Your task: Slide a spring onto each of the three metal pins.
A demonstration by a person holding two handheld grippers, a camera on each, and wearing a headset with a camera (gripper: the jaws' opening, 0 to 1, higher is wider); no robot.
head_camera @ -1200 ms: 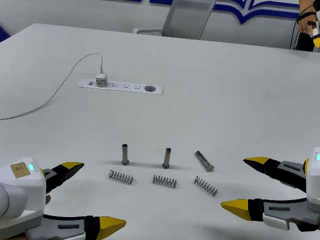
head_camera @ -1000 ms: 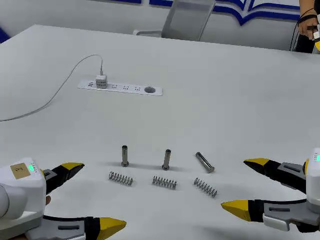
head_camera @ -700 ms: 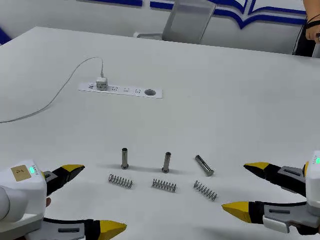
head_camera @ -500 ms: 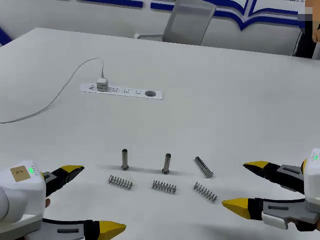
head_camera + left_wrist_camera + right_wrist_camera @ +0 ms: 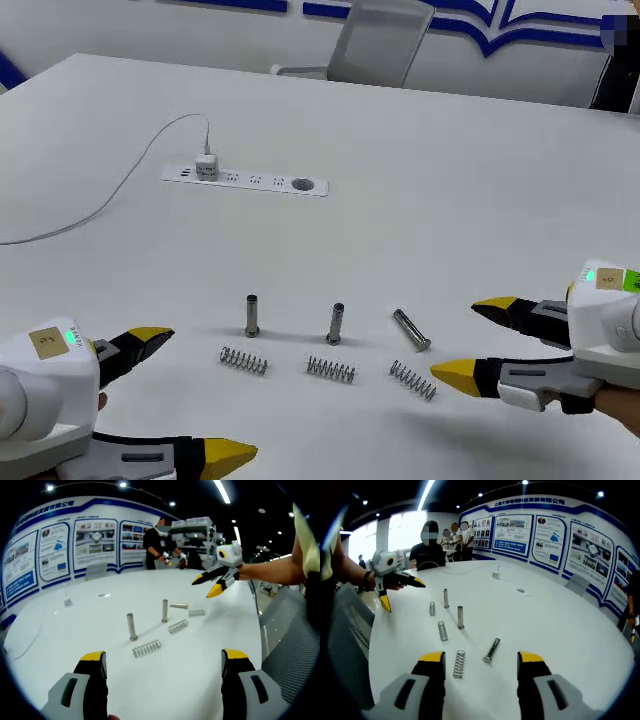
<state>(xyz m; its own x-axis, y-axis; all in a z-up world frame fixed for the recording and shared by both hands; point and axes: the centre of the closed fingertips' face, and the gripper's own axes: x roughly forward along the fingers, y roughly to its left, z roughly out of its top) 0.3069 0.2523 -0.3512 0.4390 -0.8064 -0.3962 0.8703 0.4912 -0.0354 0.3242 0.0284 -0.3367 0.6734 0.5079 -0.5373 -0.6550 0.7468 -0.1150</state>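
On the white table (image 5: 450, 200) two metal pins stand upright, one on the left (image 5: 251, 315) and one in the middle (image 5: 336, 324). A third pin (image 5: 411, 330) lies on its side at the right. Below each pin lies a spring: left (image 5: 244, 360), middle (image 5: 331, 370), right (image 5: 412, 380). My right gripper (image 5: 462, 338) is open just right of the lying pin and the right spring; its own view shows that spring (image 5: 459, 664) and pin (image 5: 491, 650) ahead of its jaws. My left gripper (image 5: 195, 395) is open at the lower left, with the left spring (image 5: 146, 648) in front of it.
A white power strip (image 5: 245, 180) with a plugged-in charger (image 5: 207, 166) and its cable lies farther back on the table. A grey chair (image 5: 380, 40) stands behind the far edge. People stand in the background (image 5: 430, 545).
My right gripper has moved left and slightly up, closer to the lying pin and the right spring. The left gripper has hardly moved. The head camera drifted a little.
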